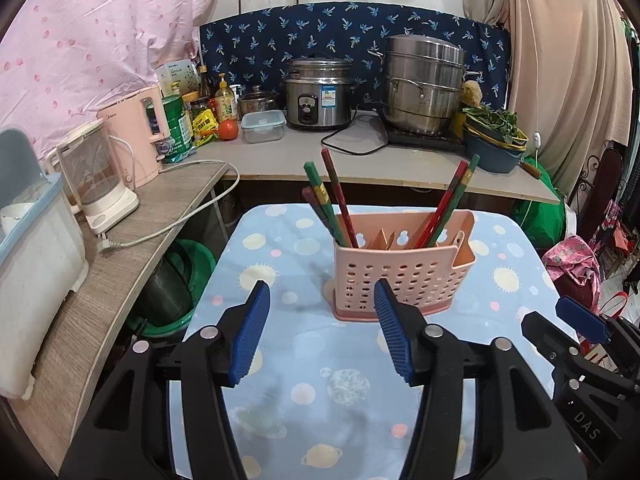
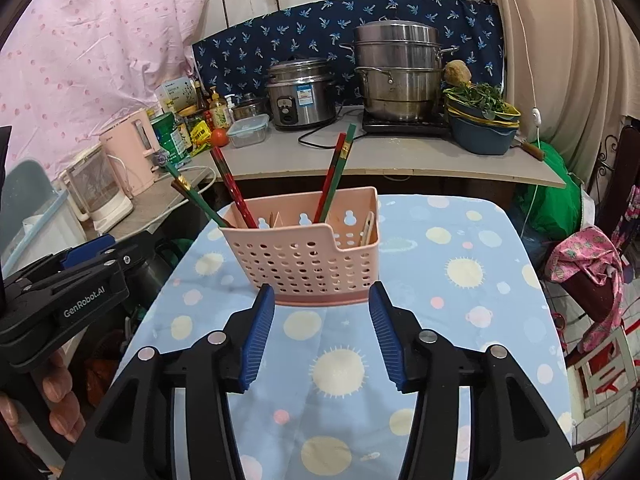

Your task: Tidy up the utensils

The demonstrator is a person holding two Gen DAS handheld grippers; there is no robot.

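Chopsticks stand upright-ish in the pink perforated holder (image 1: 404, 268) on the blue spotted tablecloth (image 1: 304, 380): 1 bunch of red and green chopsticks (image 1: 332, 200) leans left in the left compartment, another pair (image 1: 448, 204) leans right further along. Left gripper (image 1: 320, 332) hovers near the holder's front, its blue pads apart with nothing between them. Right gripper (image 2: 320, 332) hangs just in front of the holder too, fingers spread and empty. Far behind, on the counter (image 1: 400, 160), sit a rice cooker (image 1: 320, 96) and a steel steamer pot (image 1: 420, 84).
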